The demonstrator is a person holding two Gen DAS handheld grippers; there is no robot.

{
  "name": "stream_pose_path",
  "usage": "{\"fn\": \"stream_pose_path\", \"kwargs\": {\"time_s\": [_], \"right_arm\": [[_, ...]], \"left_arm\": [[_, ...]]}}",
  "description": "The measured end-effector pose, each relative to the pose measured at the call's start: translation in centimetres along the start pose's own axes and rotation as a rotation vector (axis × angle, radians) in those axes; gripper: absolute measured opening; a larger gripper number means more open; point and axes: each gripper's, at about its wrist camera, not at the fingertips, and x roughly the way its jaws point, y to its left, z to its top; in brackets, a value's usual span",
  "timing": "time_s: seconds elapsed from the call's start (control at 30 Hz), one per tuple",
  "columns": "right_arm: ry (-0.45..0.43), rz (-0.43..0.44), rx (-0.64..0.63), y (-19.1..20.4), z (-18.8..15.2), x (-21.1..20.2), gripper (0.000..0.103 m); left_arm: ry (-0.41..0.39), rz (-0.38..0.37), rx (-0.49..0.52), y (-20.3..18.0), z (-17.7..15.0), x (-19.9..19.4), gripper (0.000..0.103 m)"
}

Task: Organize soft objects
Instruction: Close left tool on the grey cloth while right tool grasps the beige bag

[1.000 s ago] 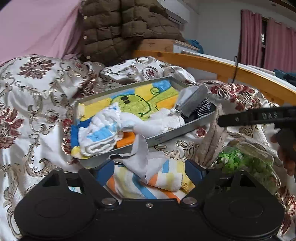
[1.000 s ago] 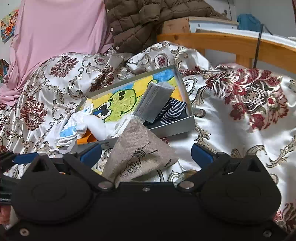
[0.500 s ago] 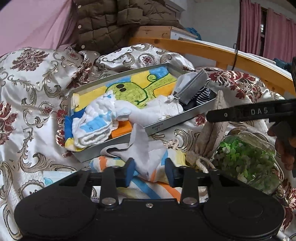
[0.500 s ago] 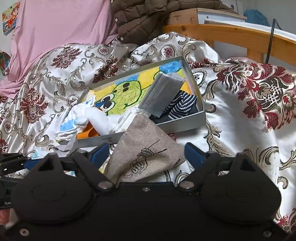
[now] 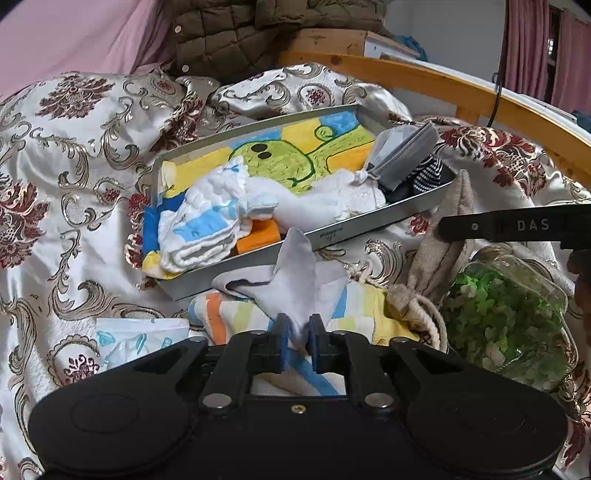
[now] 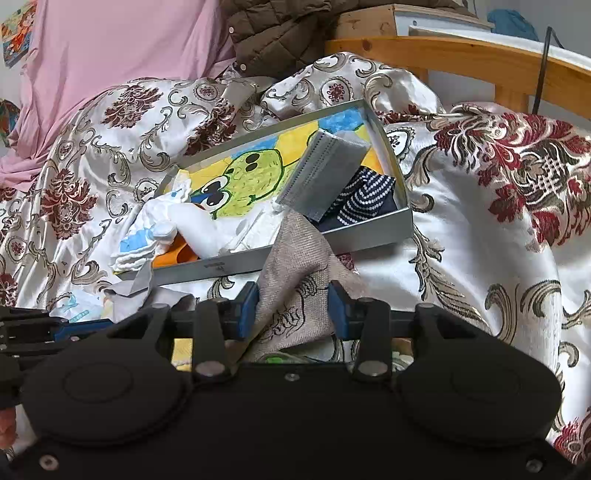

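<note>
A grey tray (image 5: 369, 227) lies on the bedspread and holds a white and blue cloth (image 5: 207, 218), a grey mask (image 5: 402, 155) and a striped sock (image 5: 424, 175). My left gripper (image 5: 297, 339) is shut on a striped towel with a grey flap (image 5: 306, 280) just in front of the tray. My right gripper (image 6: 291, 310) has closed on a beige drawstring pouch (image 6: 295, 266), which stands up between its pads. The pouch also shows in the left wrist view (image 5: 443, 243). The tray shows in the right wrist view (image 6: 369, 236).
A clear bag of green bits (image 5: 502, 317) lies right of the towel. A small printed packet (image 5: 136, 336) lies to its left. A brown quilted jacket (image 5: 240, 33), a pink sheet (image 6: 110, 48) and a wooden bed rail (image 5: 480, 96) are behind the tray.
My left gripper closed from wide open onto the striped towel. My right gripper's fingers narrowed onto the beige pouch. Both grippers moved slightly closer to the tray.
</note>
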Motion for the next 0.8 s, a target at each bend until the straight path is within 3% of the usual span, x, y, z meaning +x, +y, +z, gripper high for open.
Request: {"fn": "stream_pose_path", "kwargs": {"time_s": [0.17,0.7,0.8], "right_arm": [[0.008,-0.008,0.008,-0.09,-0.13,0.07,0.023],[0.013,-0.006,0.003,0.38,-0.33,0.30,0.023],[0.014,-0.004,-0.003,0.42,-0.28,0.43,0.023]], "left_arm": [[0.009,-0.005,-0.049,0.51,-0.02,0.01,0.046],[-0.040,0.004,-0.001,-0.41,-0.07,-0.13,0.045],[-0.013,0.002,-0.004,-0.29,-0.25,0.50,0.036]]}}
